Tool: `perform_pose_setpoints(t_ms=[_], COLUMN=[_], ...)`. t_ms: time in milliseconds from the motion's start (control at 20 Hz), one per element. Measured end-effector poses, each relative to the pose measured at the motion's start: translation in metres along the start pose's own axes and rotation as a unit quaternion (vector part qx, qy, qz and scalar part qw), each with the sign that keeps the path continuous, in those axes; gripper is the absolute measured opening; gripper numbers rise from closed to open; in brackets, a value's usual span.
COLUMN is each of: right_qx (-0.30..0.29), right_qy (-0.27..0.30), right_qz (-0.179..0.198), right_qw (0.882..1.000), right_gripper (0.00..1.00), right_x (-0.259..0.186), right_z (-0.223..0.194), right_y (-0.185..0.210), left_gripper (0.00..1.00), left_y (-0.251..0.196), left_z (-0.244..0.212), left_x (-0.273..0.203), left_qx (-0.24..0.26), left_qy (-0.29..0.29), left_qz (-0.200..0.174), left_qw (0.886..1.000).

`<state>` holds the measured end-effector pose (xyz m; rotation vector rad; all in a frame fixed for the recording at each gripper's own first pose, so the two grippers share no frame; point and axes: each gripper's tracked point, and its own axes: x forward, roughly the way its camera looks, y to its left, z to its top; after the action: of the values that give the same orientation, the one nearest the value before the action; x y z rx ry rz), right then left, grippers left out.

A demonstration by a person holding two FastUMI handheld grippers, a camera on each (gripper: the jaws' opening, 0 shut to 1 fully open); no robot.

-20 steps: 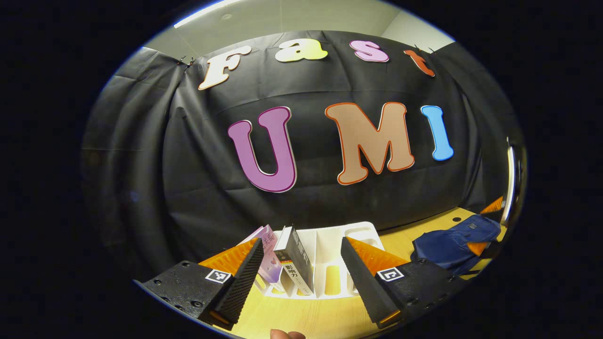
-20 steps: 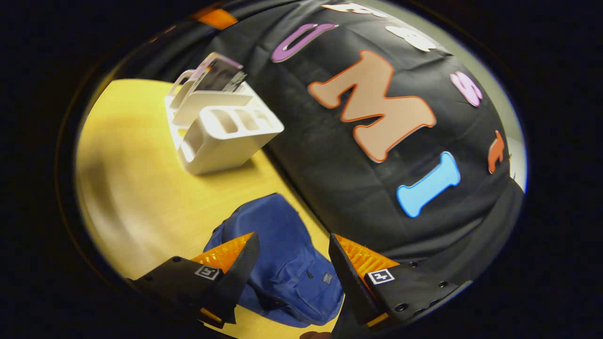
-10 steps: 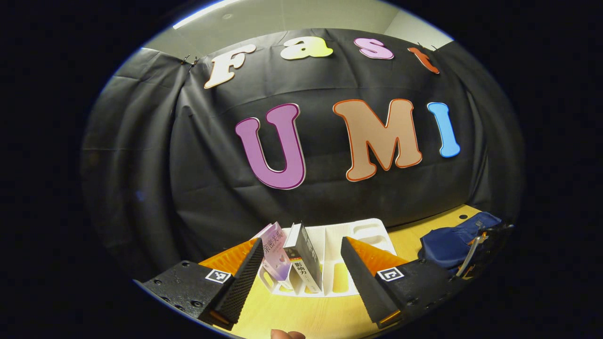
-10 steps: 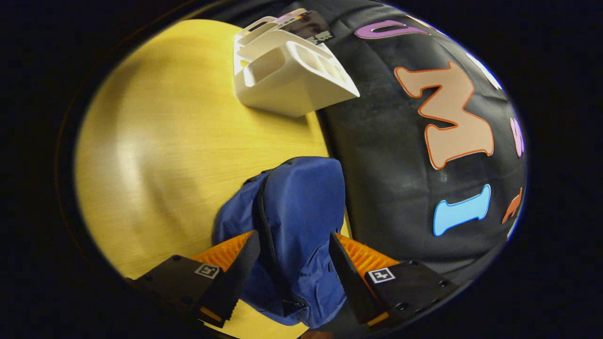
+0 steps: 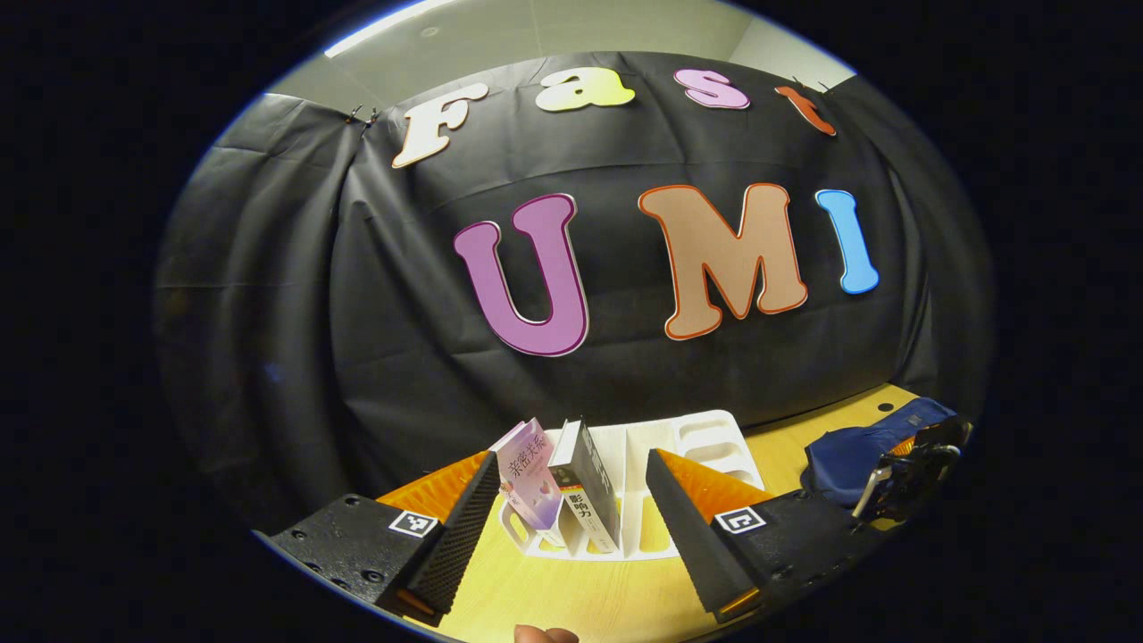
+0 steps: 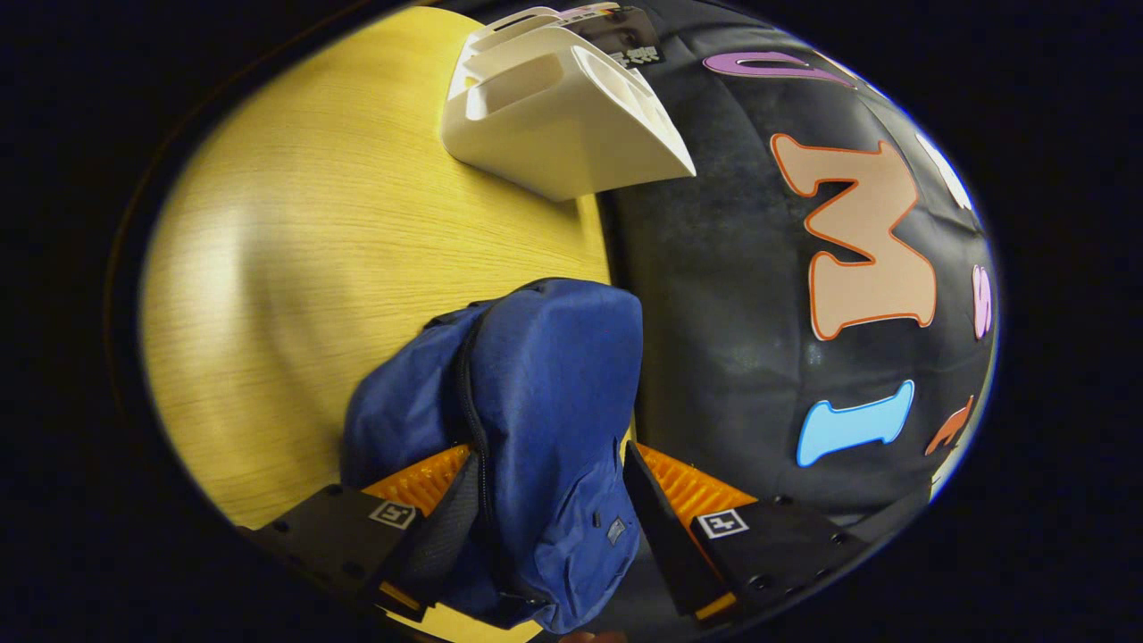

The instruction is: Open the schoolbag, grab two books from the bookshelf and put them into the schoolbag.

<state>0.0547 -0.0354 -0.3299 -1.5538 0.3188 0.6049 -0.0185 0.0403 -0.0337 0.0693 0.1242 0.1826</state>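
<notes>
Fingers wide apart both sides: right gripper (image 6: 545,527) straddles schoolbag (image 6: 536,402), left gripper (image 5: 571,527) empty.

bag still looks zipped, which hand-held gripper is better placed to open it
Right. The right hand-held gripper is open astride the blue schoolbag, beside its zipper. The left hand-held gripper faces the white bookshelf, with the bag far off.

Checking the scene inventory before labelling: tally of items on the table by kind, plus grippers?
Books: 2, a pink book and a black book, both standing in the rack
White bookshelf: 1
Blue schoolbag: 1
Grippers: 2, left gripper and right gripper
Total: 6
</notes>
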Motion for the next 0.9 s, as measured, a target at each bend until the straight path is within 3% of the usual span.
perform_pose_setpoints(t_ms=[100, 150, 200, 350, 400, 650, 700, 750, 850, 900], right_qx=[-0.003, -0.001, -0.003, -0.003, -0.001, 0.015, 0.016, 0.012, 0.019, 0.032], right_qy=[0.008, 0.003, -0.002, -0.009, -0.009, -0.004, 0.005, 0.017, 0.017, 0.019], right_qz=[0.001, 0.001, -0.005, -0.007, -0.002, -0.017, -0.002, 0.006, 0.017, 0.027], right_qw=[1.000, 1.000, 1.000, 1.000, 1.000, 1.000, 1.000, 1.000, 1.000, 0.999], right_gripper=[0.86, 0.97, 0.87, 0.82, 0.96, 0.05, 0.15, 0.05, 0.07, 0.07], right_x=[0.008, 0.012, 0.015, 0.023, 0.024, 0.026, 0.027, 0.027, 0.029, 0.029], right_z=[-0.003, 0.001, 0.004, 0.010, 0.010, 0.007, 0.005, 0.003, 0.003, 0.001], right_y=[0.002, 0.003, 0.001, 0.005, 0.008, 0.008, 0.016, 0.022, 0.028, 0.029], left_gripper=[0.96, 0.96, 0.96, 0.96, 0.96, 0.96, 0.96, 0.95, 0.99, 0.93], left_y=[0.000, 0.000, 0.000, 0.003, 0.003, 0.006, 0.006, 0.004, 0.004, 0.004], left_z=[0.001, 0.002, 0.002, 0.003, 0.003, 0.003, 0.001, 0.000, 0.003, 0.004], left_x=[-0.001, -0.001, -0.001, -0.004, -0.004, -0.006, -0.006, -0.006, -0.005, -0.004], left_qx=[0.002, 0.004, 0.005, 0.008, 0.010, 0.009, 0.009, 0.010, 0.013, 0.015], left_qy=[-0.001, -0.001, -0.001, -0.001, 0.000, 0.002, 0.006, 0.008, 0.005, 0.005], left_qz=[0.000, 0.000, 0.002, 0.006, 0.008, 0.015, 0.014, 0.013, 0.013, 0.013], left_qw=[1.000, 1.000, 1.000, 1.000, 1.000, 1.000, 1.000, 1.000, 1.000, 1.000])
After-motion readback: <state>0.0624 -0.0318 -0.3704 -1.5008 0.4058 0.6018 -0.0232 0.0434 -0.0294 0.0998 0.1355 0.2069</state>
